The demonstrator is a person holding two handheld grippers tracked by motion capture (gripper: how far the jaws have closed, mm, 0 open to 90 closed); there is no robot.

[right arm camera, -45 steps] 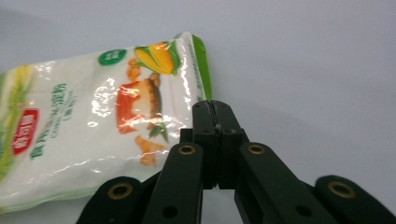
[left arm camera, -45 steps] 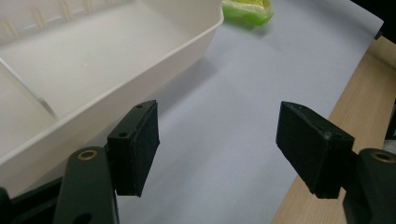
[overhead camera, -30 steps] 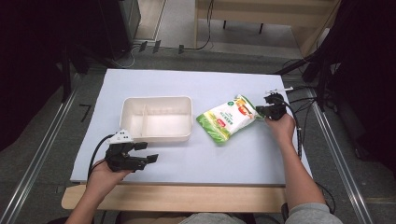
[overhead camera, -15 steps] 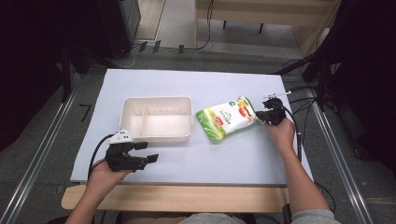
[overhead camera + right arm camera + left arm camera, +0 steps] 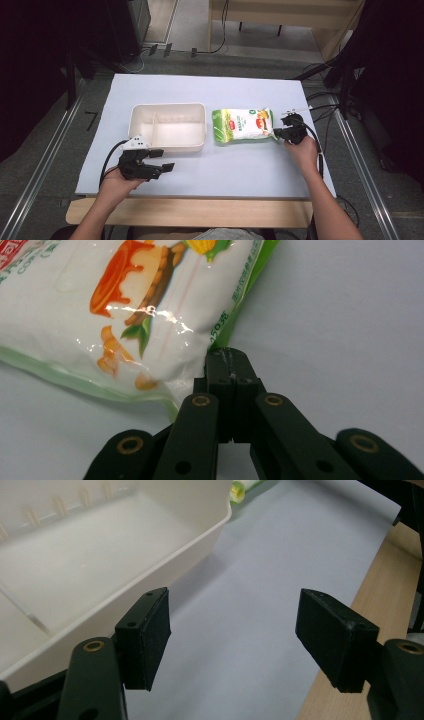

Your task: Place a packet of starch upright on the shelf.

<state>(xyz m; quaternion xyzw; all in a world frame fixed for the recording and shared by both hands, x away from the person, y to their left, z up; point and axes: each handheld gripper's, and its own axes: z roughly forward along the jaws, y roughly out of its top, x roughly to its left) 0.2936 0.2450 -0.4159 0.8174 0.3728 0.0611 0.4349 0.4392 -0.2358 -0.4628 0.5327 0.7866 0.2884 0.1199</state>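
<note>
The snack bag (image 5: 125,305) bears "250" followed by a Chinese character along its green edge. Red lettering at its top corner is cut off and unreadable.

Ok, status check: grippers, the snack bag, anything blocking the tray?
Right gripper shut on snack bag corner. Left gripper open, idle beside white tray. Bag lies just right of tray, nothing between.

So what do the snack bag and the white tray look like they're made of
The snack bag looks like thin glossy plastic film: it shows bright glare streaks, wrinkles and a flat sealed edge, pinched by the right hand-held gripper. The white tray seems to be moulded plastic or pulp with a matt cream finish: smooth rounded rim, ribbed inner wall and a moulded divider; which of the two is unclear.
</note>
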